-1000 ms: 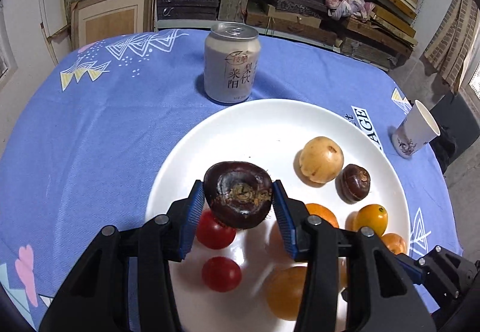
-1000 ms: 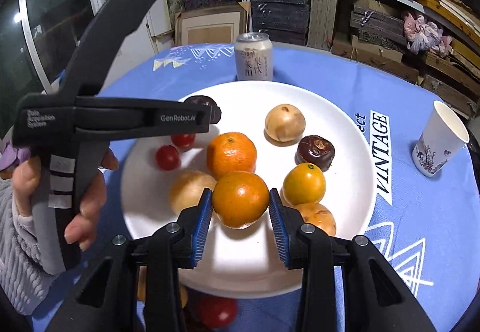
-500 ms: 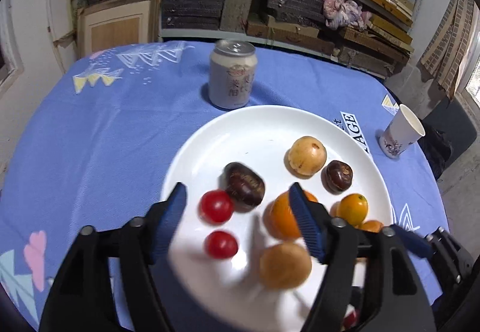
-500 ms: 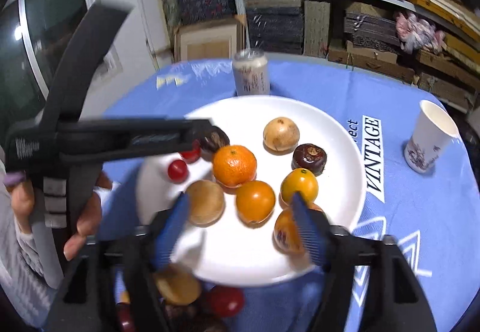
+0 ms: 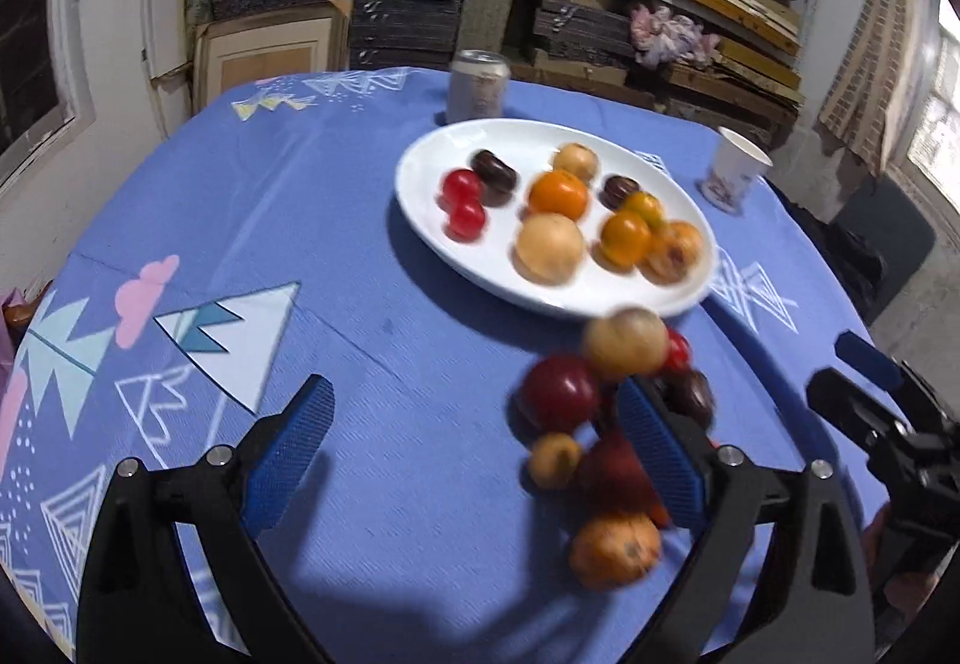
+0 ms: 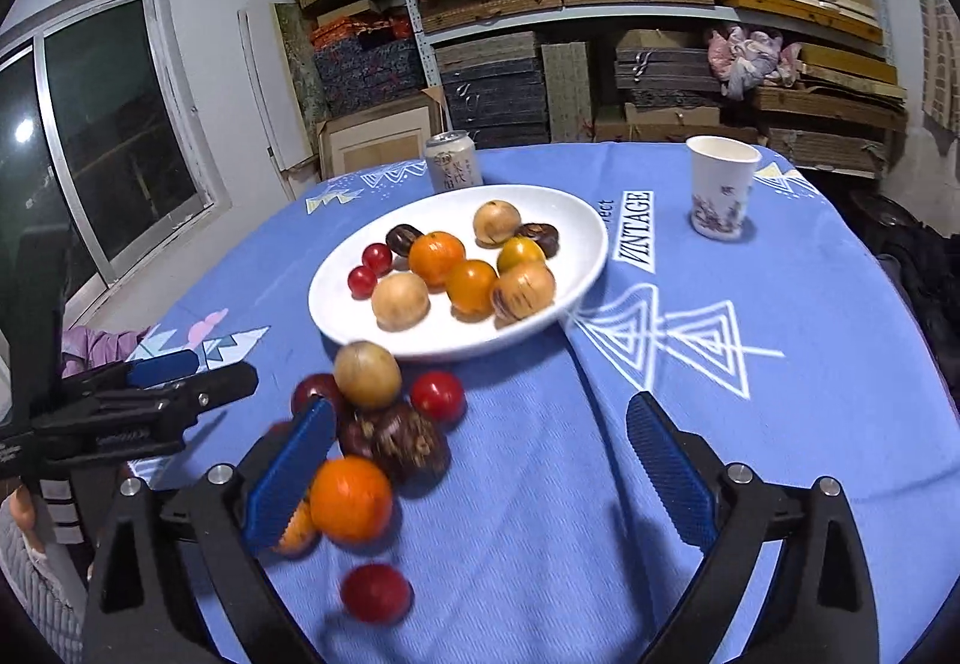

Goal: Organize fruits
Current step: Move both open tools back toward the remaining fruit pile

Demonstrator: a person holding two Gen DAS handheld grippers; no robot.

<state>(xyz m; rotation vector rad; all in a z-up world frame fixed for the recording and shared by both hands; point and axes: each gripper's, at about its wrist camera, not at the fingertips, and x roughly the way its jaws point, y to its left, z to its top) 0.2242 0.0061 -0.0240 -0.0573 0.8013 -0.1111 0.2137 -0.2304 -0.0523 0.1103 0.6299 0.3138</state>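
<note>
Two grippers, left gripper (image 5: 477,448) and right gripper (image 6: 480,448), gape empty.

A loose heap of fruit (image 6: 384,424) lies on the blue cloth (image 6: 690,424) just before the white plate (image 6: 576,298), crowding that near rim; the cloth right of the heap is bare up to the plate; a can (image 6: 453,169) stands close behind the plate's far rim; a paper cup (image 6: 720,187) stands apart on the far right; the plate's near-left part shows bare white beside two red fruits (image 5: 462,202).
</note>
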